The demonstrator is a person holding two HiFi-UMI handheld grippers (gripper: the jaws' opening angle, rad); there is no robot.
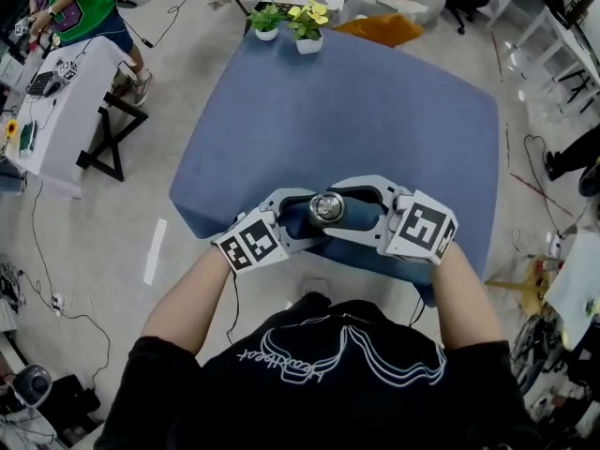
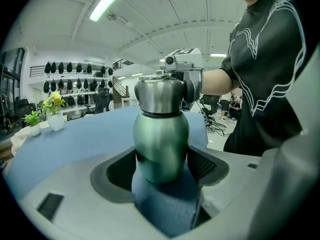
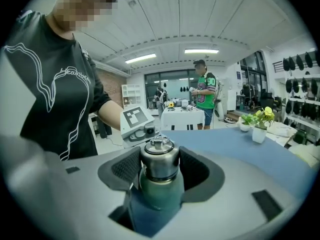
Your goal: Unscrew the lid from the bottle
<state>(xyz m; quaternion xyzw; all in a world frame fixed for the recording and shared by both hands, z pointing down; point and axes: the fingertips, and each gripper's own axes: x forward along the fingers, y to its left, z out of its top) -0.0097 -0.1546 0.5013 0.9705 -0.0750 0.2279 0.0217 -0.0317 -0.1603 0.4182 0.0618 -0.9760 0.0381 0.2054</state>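
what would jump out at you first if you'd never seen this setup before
The green bottle at the near edge of the blue table draws the eye first, clamped from both sides. The left gripper is closed on its body and the right gripper on its steel lid. Next come the two small potted plants at the table's far edge.

Bottle (image 1: 327, 207) on table (image 1: 375, 111) between left tool (image 2: 162, 169), right tool (image 3: 161, 170)

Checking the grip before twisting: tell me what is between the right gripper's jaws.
The lid of the bottle, with both jaws against it; the right gripper view shows this.
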